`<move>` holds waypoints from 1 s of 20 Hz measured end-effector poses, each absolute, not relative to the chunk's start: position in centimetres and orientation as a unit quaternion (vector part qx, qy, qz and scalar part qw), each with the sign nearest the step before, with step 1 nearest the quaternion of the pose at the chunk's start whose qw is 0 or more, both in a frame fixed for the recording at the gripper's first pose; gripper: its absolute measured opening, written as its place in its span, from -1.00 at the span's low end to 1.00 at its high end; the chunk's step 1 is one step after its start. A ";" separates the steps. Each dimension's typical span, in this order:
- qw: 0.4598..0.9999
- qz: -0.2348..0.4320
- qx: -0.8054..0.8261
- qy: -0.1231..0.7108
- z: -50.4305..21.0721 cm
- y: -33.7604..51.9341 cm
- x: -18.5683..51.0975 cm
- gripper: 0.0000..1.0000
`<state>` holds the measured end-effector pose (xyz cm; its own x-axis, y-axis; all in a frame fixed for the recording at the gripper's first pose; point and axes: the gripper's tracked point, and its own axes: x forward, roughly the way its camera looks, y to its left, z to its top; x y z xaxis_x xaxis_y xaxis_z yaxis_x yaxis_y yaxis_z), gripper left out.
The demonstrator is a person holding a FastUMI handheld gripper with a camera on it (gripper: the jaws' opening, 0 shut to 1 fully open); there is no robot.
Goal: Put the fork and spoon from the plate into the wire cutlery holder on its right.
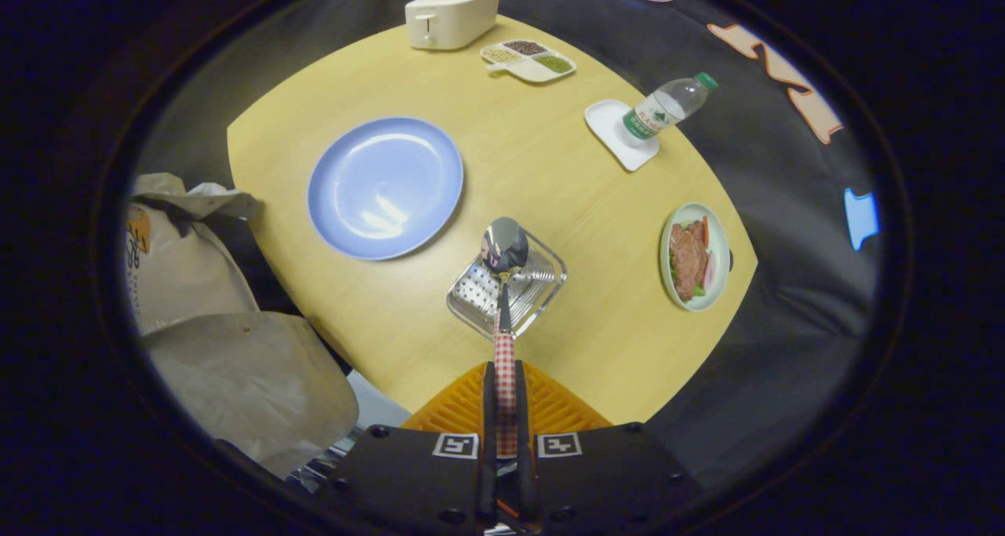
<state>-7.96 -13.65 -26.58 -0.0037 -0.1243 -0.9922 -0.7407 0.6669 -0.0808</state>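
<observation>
In the gripper view the gripper (505,379) has its jaws closed on the red-and-white checked handle of a shiny metal spoon (503,285), both fingers pressed against the handle so that it runs straight out between them. The spoon's polished bowl sits beyond the fingertips, held over the square wire cutlery holder (542,285), which stands on the pale yellow wooden worktop (510,159) just ahead of the jaws. To the left of the holder, and a little farther away, lies the round light-blue plate (385,187), its surface bare and glossy. Right of the holder, near the worktop's edge, rests a small pale-green dish of meat and vegetables (694,257). Farther off stand a clear plastic bottle with a green cap (666,108) on a white square coaster (612,132), a white divided tray of grains (528,60), and a cream toaster with bread in it (451,16).
</observation>
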 end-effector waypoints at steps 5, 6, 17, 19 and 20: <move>0.591 0.237 -0.329 0.697 -27.0 -15.1 -8.2 -0.74; 0.585 0.235 -0.334 0.700 -27.0 -15.5 -8.3 -0.74; 0.570 0.230 -0.330 0.717 -28.2 -15.4 -7.4 -0.68; 0.569 0.229 -0.336 0.714 -28.3 -15.5 -7.3 -0.67; 0.571 0.229 -0.337 0.712 -28.2 -15.3 -7.1 -0.67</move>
<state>-7.15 -15.34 -28.16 -0.1204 -0.2173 -0.9686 -0.7417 0.6682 -0.0577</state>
